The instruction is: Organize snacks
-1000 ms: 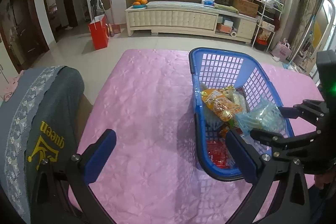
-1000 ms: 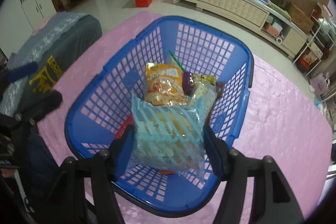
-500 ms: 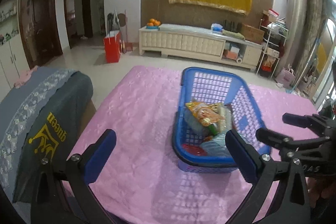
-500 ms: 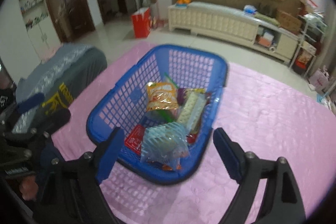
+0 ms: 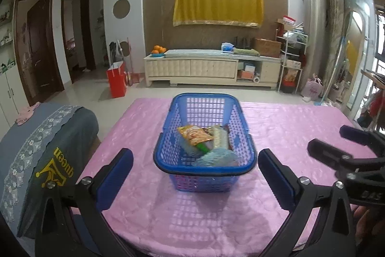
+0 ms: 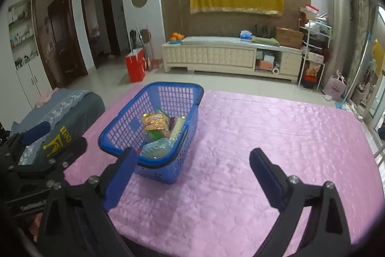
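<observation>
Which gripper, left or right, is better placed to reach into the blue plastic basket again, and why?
Left, probably. The left gripper is open and frames the blue plastic basket squarely ahead; the right gripper, also open and empty, points past it at the bare pink tablecloth.

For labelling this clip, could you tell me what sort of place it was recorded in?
Most likely a home living room: a long cream TV cabinet stands against a patterned wall, oranges sit on it, and dark wooden doors open to other rooms.
</observation>
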Available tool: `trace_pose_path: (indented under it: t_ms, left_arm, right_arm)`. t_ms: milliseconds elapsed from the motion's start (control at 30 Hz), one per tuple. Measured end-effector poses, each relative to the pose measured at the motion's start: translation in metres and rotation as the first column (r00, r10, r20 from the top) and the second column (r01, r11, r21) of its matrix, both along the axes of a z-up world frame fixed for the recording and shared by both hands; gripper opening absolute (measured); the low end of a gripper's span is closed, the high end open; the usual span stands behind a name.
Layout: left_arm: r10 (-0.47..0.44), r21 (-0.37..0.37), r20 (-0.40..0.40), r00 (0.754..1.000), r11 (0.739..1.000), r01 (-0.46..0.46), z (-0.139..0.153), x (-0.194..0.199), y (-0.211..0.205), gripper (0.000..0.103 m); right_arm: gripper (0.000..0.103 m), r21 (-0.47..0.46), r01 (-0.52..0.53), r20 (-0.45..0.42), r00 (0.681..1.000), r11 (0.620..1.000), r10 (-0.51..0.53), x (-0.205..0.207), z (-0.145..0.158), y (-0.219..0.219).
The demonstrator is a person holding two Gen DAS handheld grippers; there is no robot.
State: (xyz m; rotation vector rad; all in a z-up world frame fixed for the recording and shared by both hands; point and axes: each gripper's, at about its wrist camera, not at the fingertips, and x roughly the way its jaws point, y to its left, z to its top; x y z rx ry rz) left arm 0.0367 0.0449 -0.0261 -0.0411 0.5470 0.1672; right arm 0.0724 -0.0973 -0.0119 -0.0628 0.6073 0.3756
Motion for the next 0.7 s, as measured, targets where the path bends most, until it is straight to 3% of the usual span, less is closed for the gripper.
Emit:
trace_pose_path:
  t_ms: [100,700]
  left_arm:
    - [-0.012,-0.01,0.007,1.0,1.0,0.012,-0.002,-0.011,-0.008,0.103]
    - [-0.088,0.01,0.106,0.99,0.996,0.088,0.02,-0.064,-0.045,0.103]
  right_arm:
    - [0.103,0.015,0.022,0.042,0.999,1.0,-0.022,-0.016,0.002,-0.01]
    - [0.103,0.044,0.101,0.172,0.979,0.994,-0.107,-0.07,0.015,-0.039]
